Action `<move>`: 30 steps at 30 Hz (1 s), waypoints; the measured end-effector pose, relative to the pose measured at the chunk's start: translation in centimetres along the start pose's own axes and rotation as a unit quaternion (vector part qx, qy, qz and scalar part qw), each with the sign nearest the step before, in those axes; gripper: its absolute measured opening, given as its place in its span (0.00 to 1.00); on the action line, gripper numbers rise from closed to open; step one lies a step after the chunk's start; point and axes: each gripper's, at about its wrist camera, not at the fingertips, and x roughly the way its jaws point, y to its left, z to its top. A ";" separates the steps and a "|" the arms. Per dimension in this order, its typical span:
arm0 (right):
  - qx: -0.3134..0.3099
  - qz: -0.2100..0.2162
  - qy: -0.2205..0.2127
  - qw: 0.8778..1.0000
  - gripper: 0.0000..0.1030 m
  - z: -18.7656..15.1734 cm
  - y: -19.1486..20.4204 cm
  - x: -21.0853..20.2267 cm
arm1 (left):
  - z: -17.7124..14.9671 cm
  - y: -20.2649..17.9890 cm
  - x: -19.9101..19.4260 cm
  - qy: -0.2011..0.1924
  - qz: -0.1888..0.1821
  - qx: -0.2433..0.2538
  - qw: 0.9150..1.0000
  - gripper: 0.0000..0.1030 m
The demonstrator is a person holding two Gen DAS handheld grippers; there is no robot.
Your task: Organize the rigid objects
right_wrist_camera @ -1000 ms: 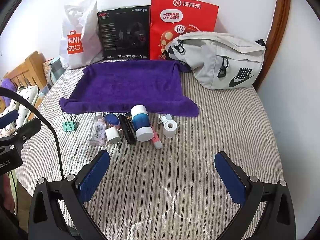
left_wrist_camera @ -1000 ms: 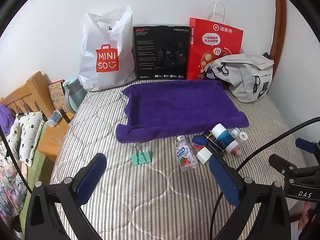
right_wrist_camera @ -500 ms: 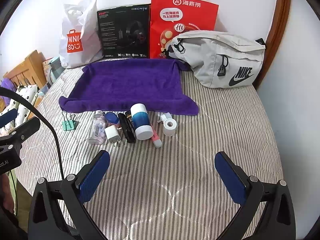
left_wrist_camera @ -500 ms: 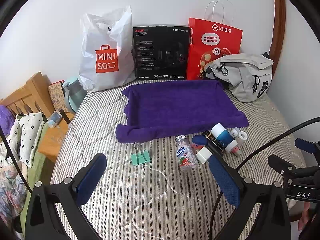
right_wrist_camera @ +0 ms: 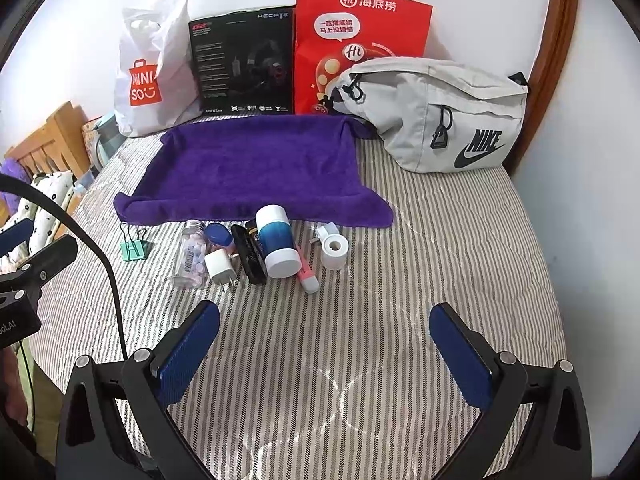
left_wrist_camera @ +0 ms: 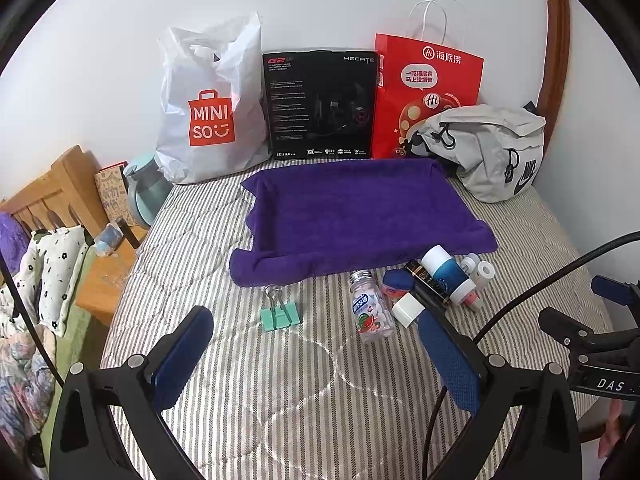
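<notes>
Both tongs are hanging wide open and empty over the near part of the striped bed (right_wrist_camera: 420,240): I am holding the left gripper (left_wrist_camera: 316,354) near the binder clip, and the right gripper (right_wrist_camera: 324,346) just short of the cluster.

Items lying along the near edge of the purple towel (right_wrist_camera: 256,164), left to right:
- green binder clip (right_wrist_camera: 134,246), apart from the rest
- clear bottle of pink tablets (right_wrist_camera: 191,254)
- blue-capped jar (right_wrist_camera: 218,235), with a white charger plug (right_wrist_camera: 219,267) nearer me
- black rectangular case (right_wrist_camera: 249,254)
- blue-and-white cylinder (right_wrist_camera: 276,246), touching the case
- pink-and-white tube (right_wrist_camera: 307,276)
- white tape roll (right_wrist_camera: 335,251)

Standing along the far wall: Miniso plastic bag (right_wrist_camera: 154,72), black headset box (right_wrist_camera: 242,64), red paper bag (right_wrist_camera: 356,32), grey Nike waist bag (right_wrist_camera: 436,120).
</notes>
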 end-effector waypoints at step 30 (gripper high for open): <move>0.068 0.040 0.078 0.994 1.00 -1.9 -6.3 10.7 | -3.5 5.0 15.0 0.090 0.029 -0.081 0.992 0.88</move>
